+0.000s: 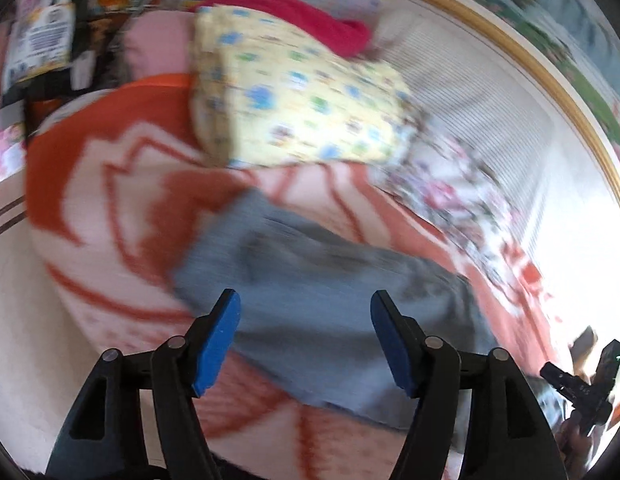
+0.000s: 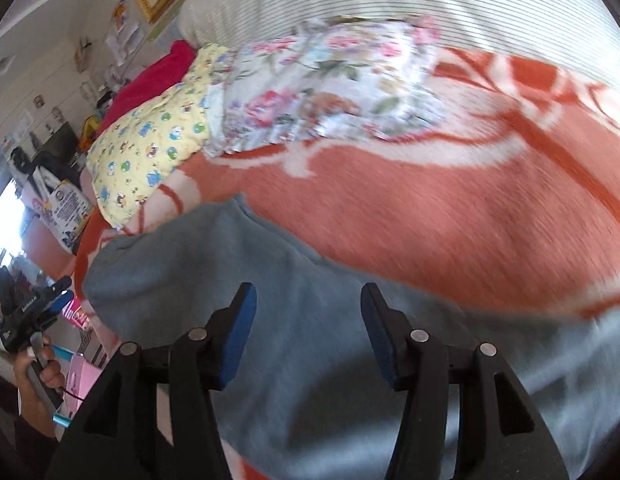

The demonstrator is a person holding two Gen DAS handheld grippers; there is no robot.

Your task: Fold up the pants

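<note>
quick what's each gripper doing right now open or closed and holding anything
Left gripper: open, holding nothing, above the gray pants.
Right gripper: open, holding nothing.

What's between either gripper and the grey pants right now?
Nothing visible. Both the left gripper and the right gripper are open right over the grey fleece pants on the orange-and-white blanket; the pillows lie beyond.

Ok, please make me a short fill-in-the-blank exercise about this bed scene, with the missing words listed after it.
1. The pants lying on the blanket are ____ in colour.
2. Both the left gripper and the right gripper have their jaws ____.
3. The yellow pillow lies beside a pillow with a ____ print.
4. The gripper pads are ____.

Missing words: grey; open; floral; blue
</note>
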